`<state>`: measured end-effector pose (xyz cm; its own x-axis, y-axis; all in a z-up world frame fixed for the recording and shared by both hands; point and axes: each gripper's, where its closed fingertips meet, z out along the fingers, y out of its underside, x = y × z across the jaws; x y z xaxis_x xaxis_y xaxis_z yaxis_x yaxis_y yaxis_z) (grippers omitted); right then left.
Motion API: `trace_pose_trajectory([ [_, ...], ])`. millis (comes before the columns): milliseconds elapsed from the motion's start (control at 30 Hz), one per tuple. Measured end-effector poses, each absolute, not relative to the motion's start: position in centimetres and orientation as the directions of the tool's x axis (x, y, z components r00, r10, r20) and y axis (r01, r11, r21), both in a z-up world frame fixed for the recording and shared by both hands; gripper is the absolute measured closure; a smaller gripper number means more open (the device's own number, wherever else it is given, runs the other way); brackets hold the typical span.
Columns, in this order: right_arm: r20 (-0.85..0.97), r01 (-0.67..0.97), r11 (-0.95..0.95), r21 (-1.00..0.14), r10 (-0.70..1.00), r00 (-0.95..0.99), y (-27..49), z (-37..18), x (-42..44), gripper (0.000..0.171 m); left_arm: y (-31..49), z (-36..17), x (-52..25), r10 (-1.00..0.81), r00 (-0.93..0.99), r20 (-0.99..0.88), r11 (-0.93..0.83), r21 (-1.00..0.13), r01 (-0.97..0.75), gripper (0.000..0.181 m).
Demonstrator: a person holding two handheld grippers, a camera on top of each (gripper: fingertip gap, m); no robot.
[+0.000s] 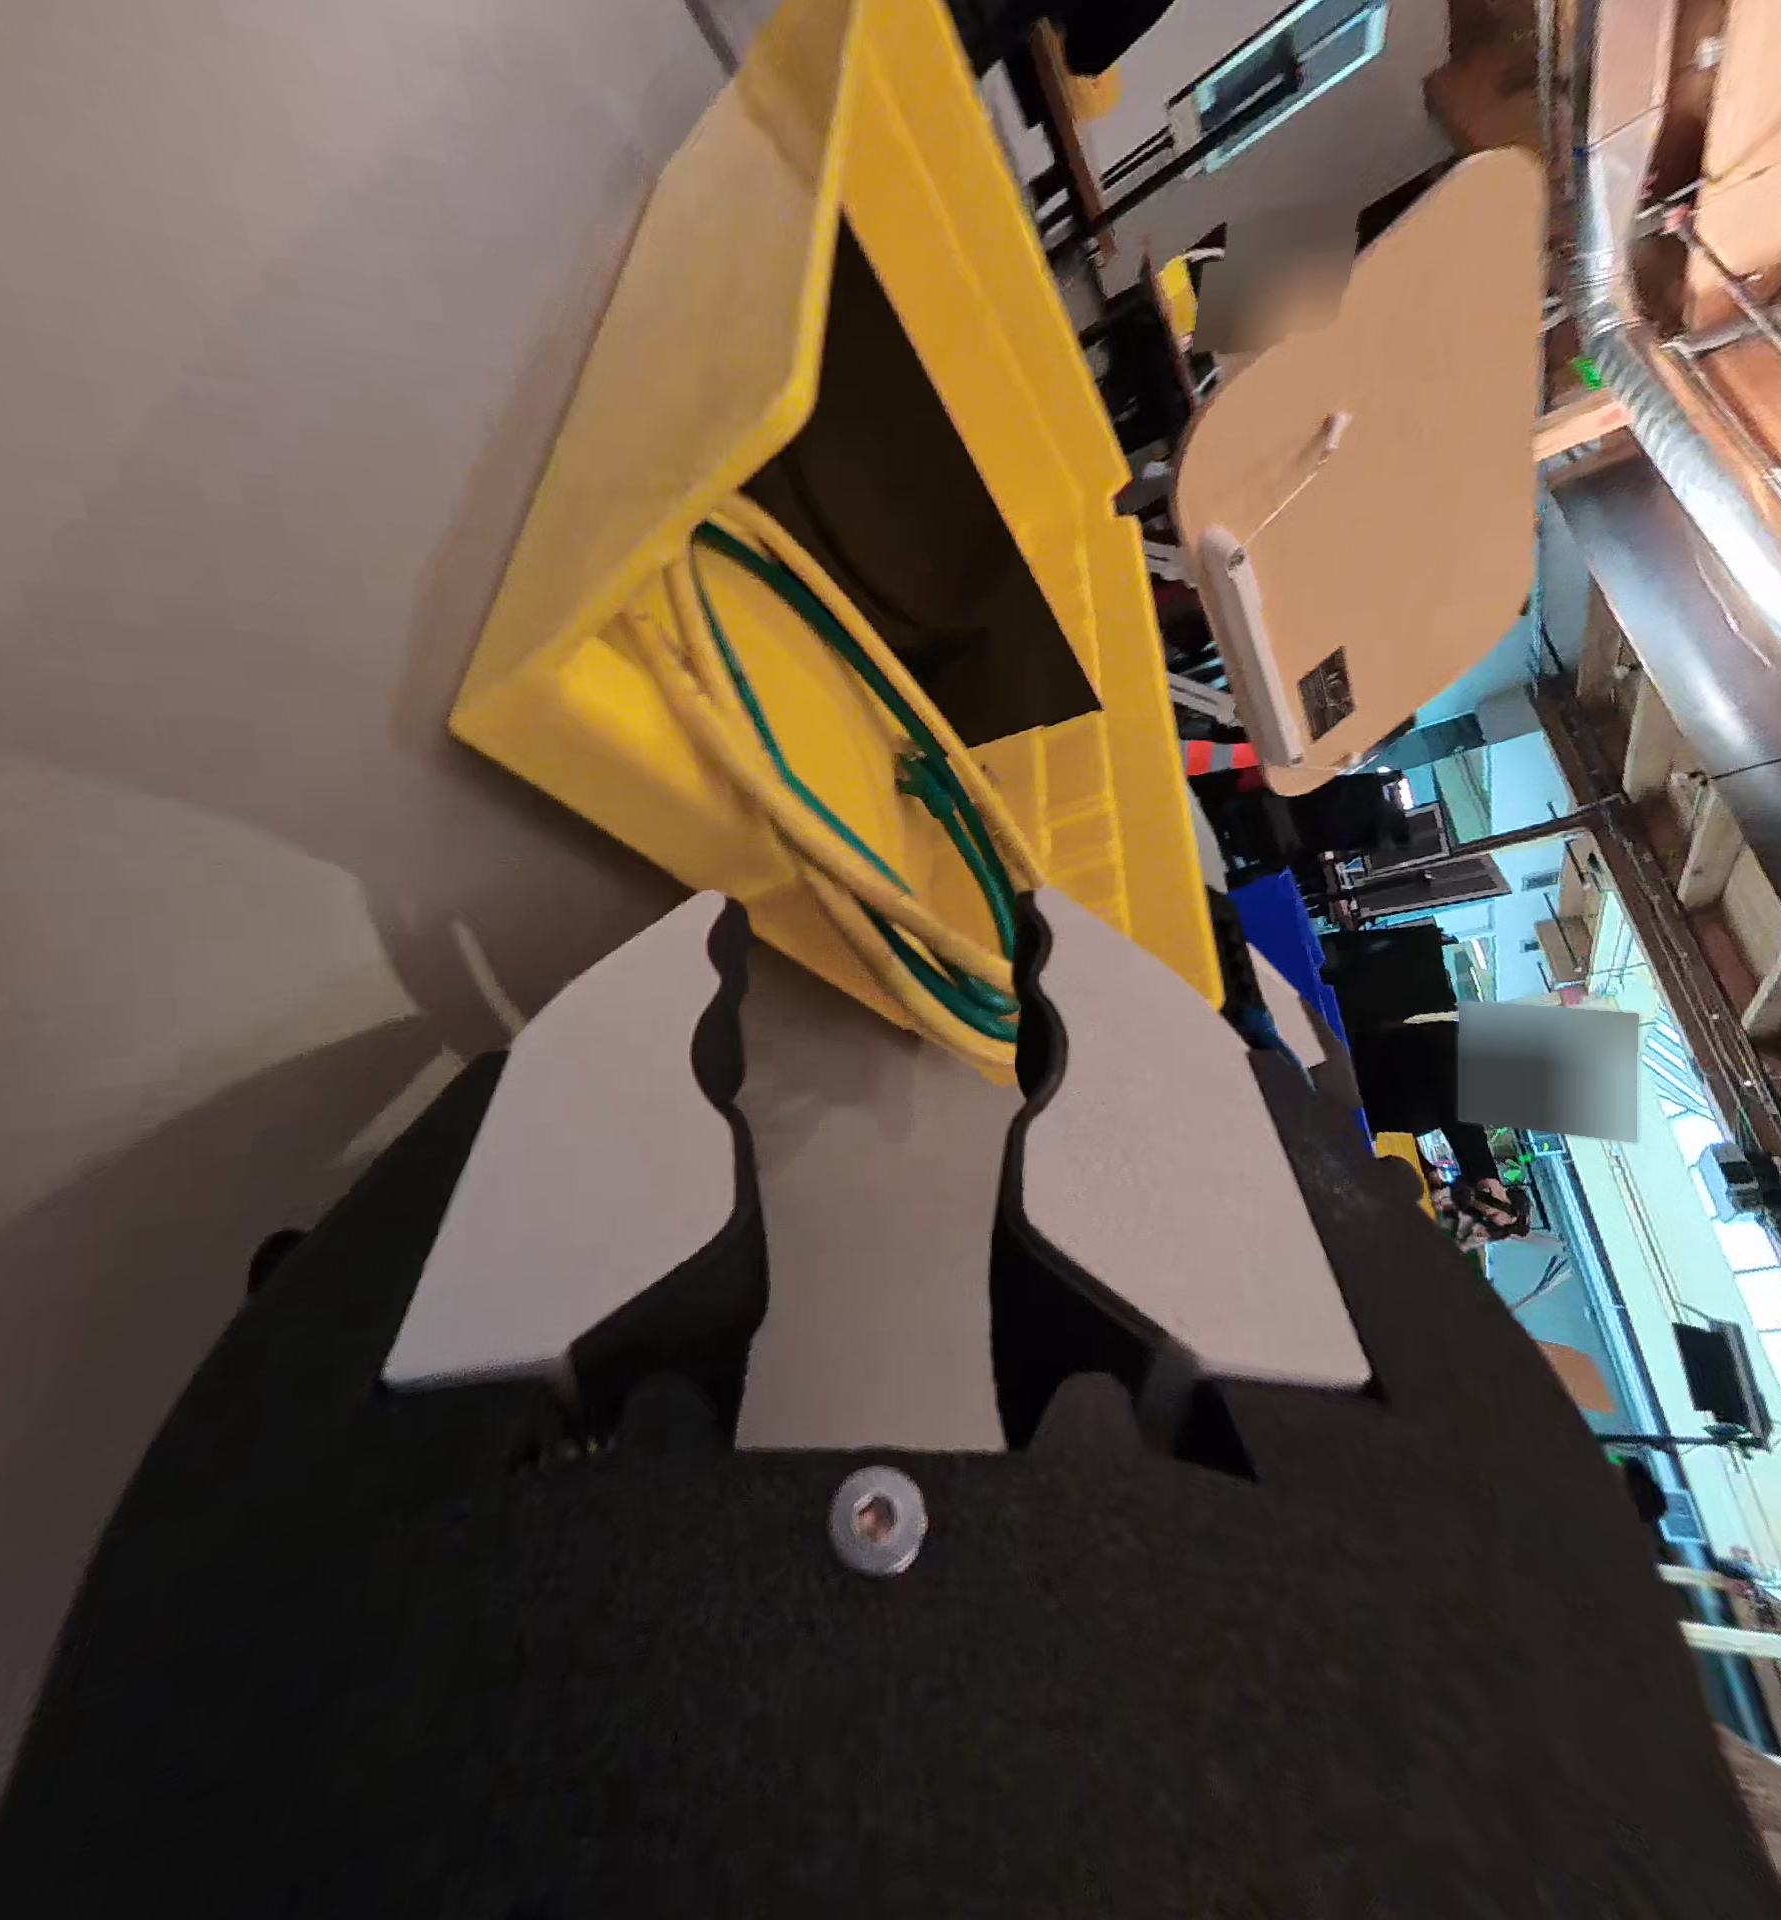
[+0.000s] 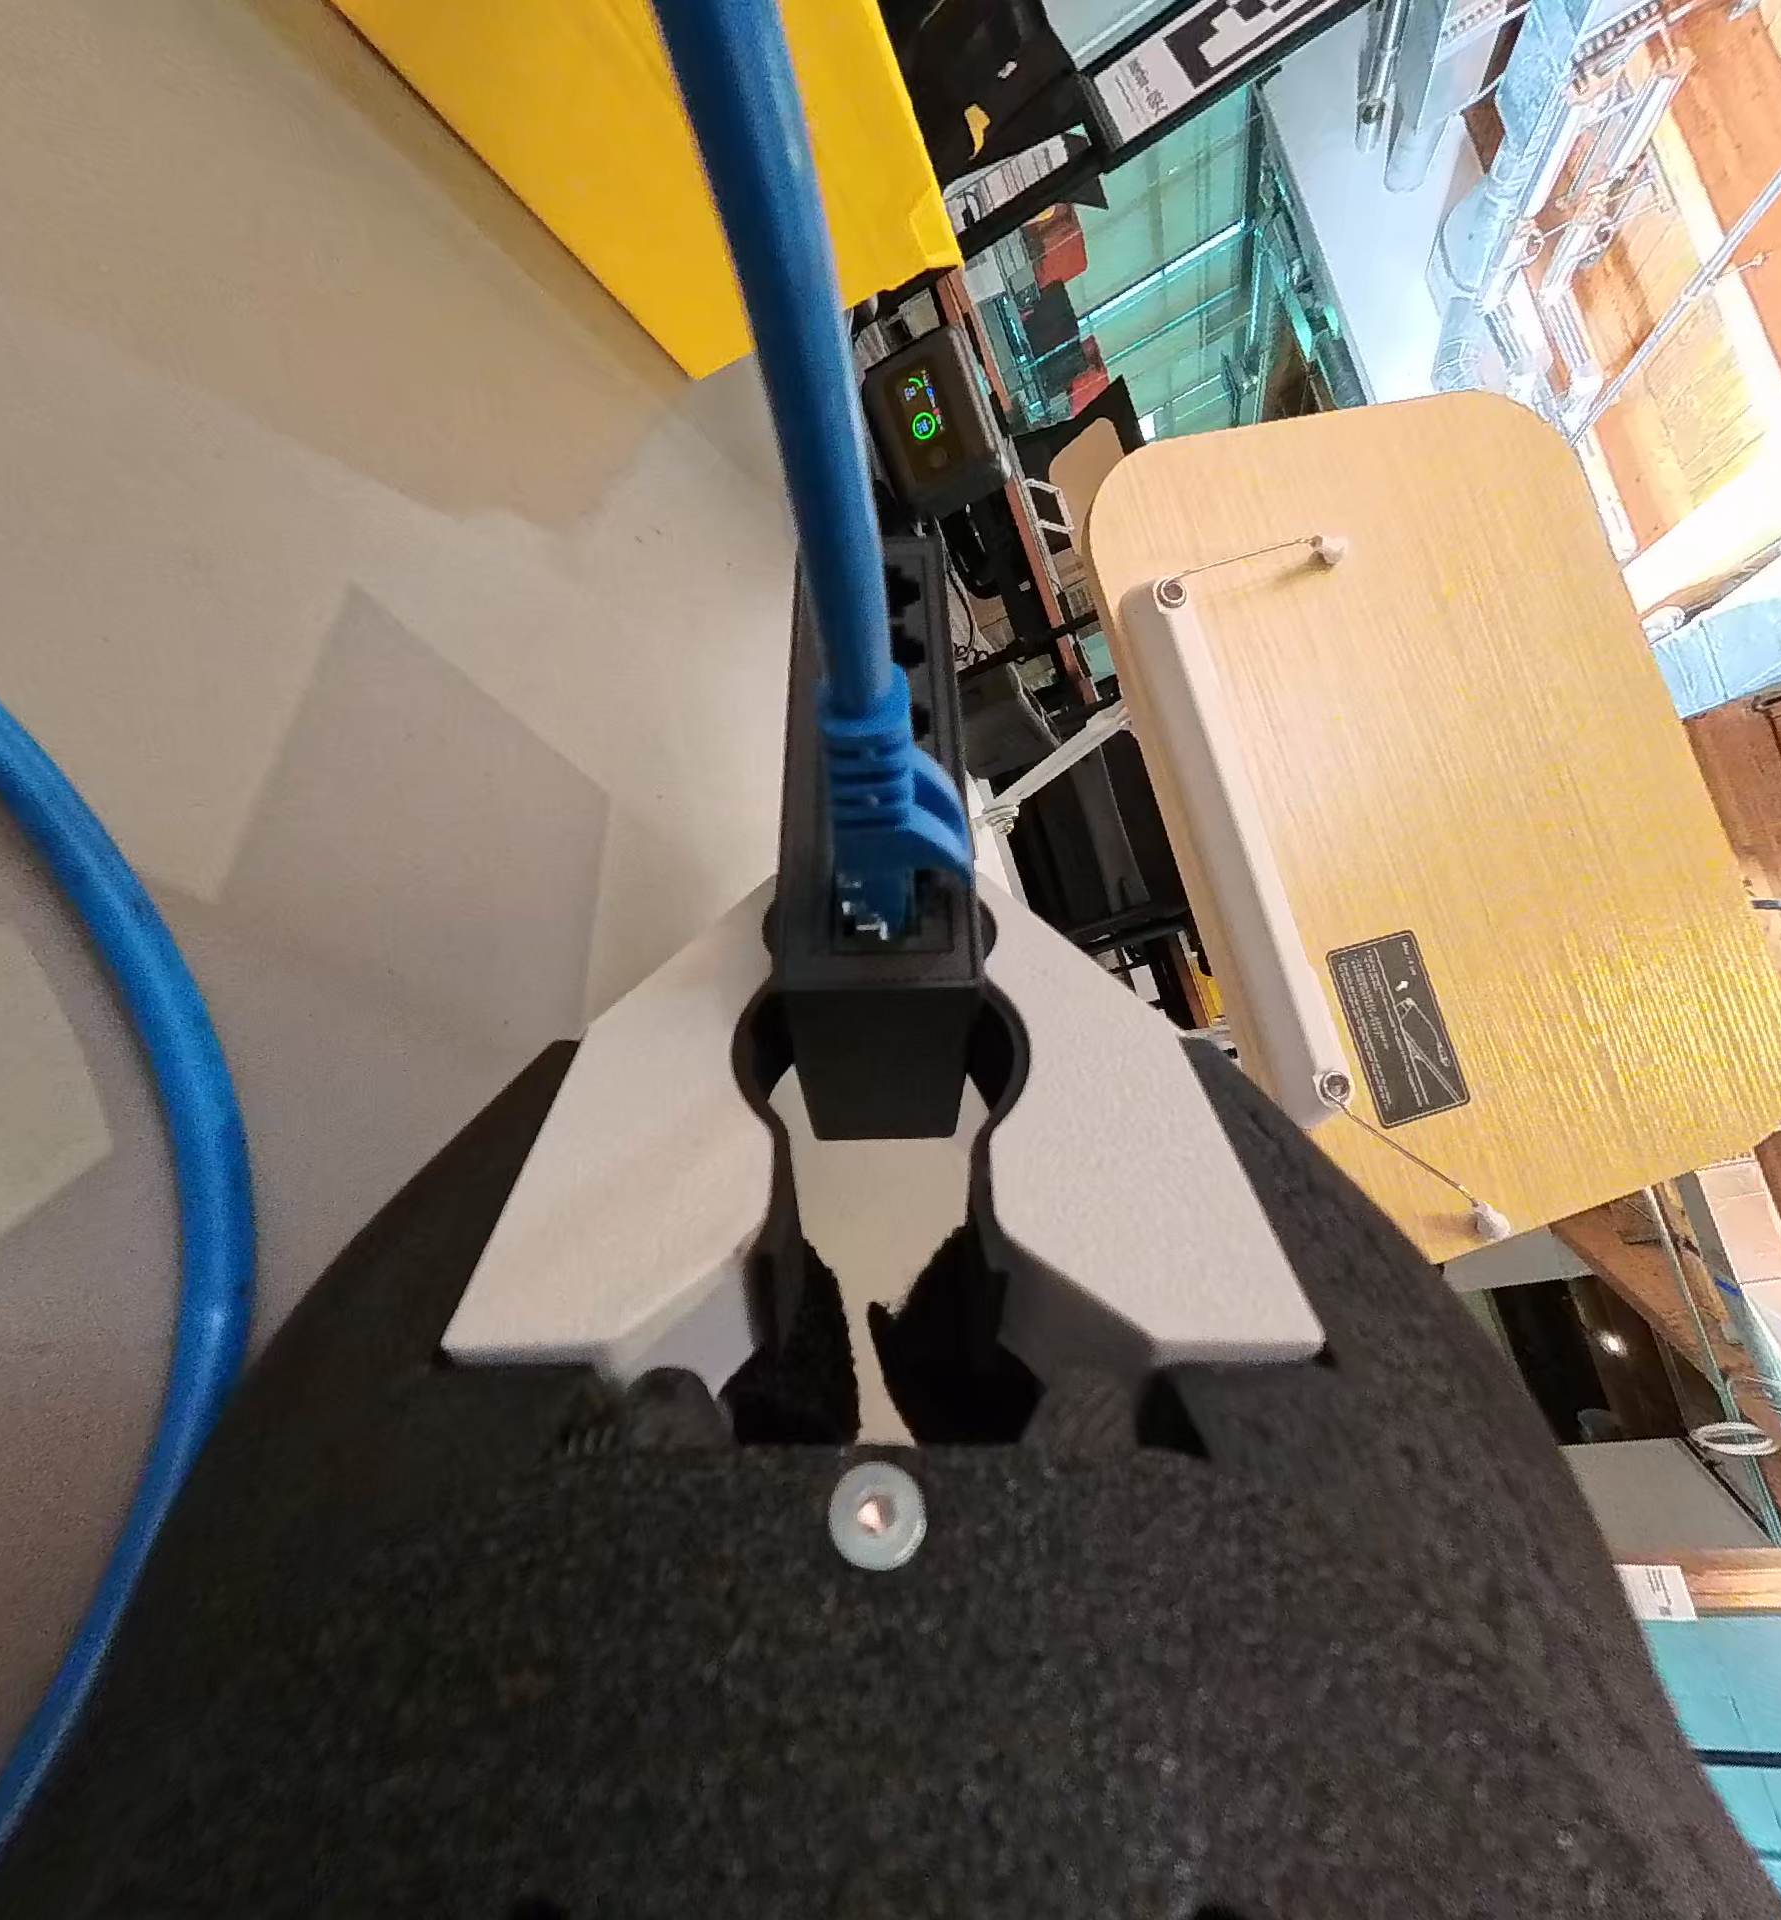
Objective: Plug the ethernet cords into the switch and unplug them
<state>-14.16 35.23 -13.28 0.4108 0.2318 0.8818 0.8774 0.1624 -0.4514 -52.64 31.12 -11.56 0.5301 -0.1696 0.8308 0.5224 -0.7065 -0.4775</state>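
Right tongs (image 2: 878, 1023) pinch the near end of the black switch (image 2: 870, 883); blue ethernet cord (image 2: 870, 774) sits plugged into its nearest port. Left tongs (image 1: 875, 971) spread, empty, just short of the yellow bin (image 1: 969, 364) holding green cord (image 1: 953, 831) and yellow cord (image 1: 761, 810).

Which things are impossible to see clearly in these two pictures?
- Left wrist view: the cable ends in the yellow bin, hidden behind the left gripper.
- Right wrist view: the switch's far ports, covered by the blue cable.
- Right wrist view: the cable's other end, cut off by the frame.
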Motion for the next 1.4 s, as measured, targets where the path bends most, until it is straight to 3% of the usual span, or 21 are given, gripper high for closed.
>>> trace_pose_trajectory([
  [200, 0.876, 0.877, 0.153, -0.456, 0.251, 0.412, 35.3, -13.7, -14.2, 0.144, 31.7, -11.7, -51.6, -0.165, 0.41, 0.897, -0.734, -0.39, 0.557, 0.135],
  [300, 0.88, 0.883, 0.148, -0.445, 0.256, 0.401, 35.4, -13.9, -14.2, 0.144, 32.0, -11.8, -50.9, -0.174, 0.35, 0.921, -0.752, -0.353, 0.557, 0.165],
  [367, 0.882, 0.885, 0.148, -0.441, 0.255, 0.397, 35.4, -14.0, -14.2, 0.144, 31.9, -11.7, -50.7, -0.185, 0.347, 0.919, -0.755, -0.359, 0.548, 0.167],
  [533, 0.884, 0.889, 0.145, -0.435, 0.255, 0.391, 35.4, -14.0, -14.2, 0.144, 31.4, -8.4, -49.5, -0.372, 0.464, 0.804, -0.698, -0.572, 0.431, 0.171],
  [733, 0.885, 0.889, 0.145, -0.434, 0.255, 0.391, 35.4, -14.1, -14.2, 0.144, 29.4, -1.7, -46.8, -0.633, 0.523, 0.571, -0.491, -0.818, 0.299, 0.175],
  [933, 0.882, 0.884, 0.142, -0.445, 0.24, 0.406, 35.5, -13.7, -13.9, 0.144, 24.1, 6.0, -42.0, -0.821, 0.393, 0.415, -0.349, -0.908, 0.231, 0.176],
  [1067, 0.864, 0.86, 0.145, -0.489, 0.215, 0.456, 35.5, -12.7, -13.4, 0.144, 18.7, 10.0, -38.5, -0.882, 0.147, 0.448, -0.389, -0.868, 0.309, 0.176],
  [1200, 0.798, 0.779, 0.179, -0.601, 0.176, 0.576, 35.3, -10.5, -12.4, 0.145, 16.7, 6.1, -35.7, -0.81, 0.064, 0.582, -0.537, -0.782, 0.316, 0.176],
  [1400, 0.7, 0.663, 0.229, -0.713, 0.177, 0.692, 35.0, -8.7, -11.2, 0.145, 16.2, -7.9, -34.7, -0.492, 0.217, 0.843, -0.81, -0.534, 0.24, 0.176],
])
